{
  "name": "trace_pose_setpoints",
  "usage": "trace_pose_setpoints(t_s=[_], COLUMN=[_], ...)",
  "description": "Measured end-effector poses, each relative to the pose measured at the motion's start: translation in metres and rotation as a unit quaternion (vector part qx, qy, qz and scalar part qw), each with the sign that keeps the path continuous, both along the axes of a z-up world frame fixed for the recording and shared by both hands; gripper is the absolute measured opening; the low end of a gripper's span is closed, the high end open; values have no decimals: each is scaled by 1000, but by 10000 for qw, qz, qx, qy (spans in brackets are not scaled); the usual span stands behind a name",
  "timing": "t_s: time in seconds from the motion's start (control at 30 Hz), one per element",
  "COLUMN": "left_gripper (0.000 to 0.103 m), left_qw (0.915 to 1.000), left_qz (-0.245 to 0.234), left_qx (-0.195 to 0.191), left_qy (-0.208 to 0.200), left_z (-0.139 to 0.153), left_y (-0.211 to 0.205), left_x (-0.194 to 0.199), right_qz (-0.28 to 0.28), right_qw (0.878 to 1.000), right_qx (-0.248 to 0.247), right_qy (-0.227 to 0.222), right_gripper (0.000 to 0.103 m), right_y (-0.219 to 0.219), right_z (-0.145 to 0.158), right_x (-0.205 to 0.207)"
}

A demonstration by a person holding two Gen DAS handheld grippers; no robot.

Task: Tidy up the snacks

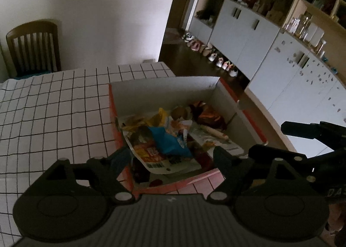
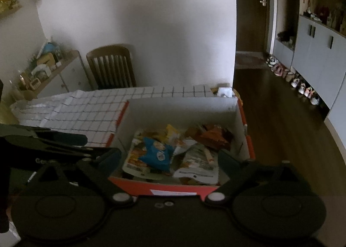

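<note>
A red cardboard box with white inner walls (image 1: pixel 164 90) (image 2: pixel 181 109) stands on the checked table near its right edge. It holds several snack packets, among them a blue packet (image 1: pixel 170 141) (image 2: pixel 156 156), a yellow packet (image 1: pixel 160 116) (image 2: pixel 173 130), an orange-brown packet (image 1: pixel 207 115) (image 2: pixel 213 136) and white printed pouches (image 2: pixel 197 167). My left gripper (image 1: pixel 170 156) is open and empty, above the box's near-left corner. My right gripper (image 2: pixel 169 158) is open and empty, above the box's near edge. Each gripper shows at the side of the other's view.
The table has a white cloth with a black grid (image 1: pixel 54 104) (image 2: pixel 90 113). A wooden chair (image 1: pixel 34 46) (image 2: pixel 111 67) stands at its far side by the wall. Grey cabinets (image 1: pixel 244 37), shelves and a row of shoes (image 1: pixel 214 56) line the floor to the right.
</note>
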State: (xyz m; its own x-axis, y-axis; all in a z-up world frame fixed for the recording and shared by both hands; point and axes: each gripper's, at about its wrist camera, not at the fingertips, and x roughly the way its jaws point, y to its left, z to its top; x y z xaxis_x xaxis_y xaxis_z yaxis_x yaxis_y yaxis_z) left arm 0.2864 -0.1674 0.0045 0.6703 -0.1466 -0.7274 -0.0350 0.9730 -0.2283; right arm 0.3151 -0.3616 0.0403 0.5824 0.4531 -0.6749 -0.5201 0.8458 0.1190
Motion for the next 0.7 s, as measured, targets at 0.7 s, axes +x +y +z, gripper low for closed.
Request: trace_pose_setpoints(t_s=[0.7], left_gripper=[102], left_qw=[9949], left_qz=[-65], left_qx=[232], left_qy=[-983], left_z=[53], left_y=[-7], left_x=[-77], right_qz=[-200], right_qw=[9944], right_qx=[421], right_qy=[-945], right_gripper=[103], right_y=[-23], right_z=[45], right_x=[-70])
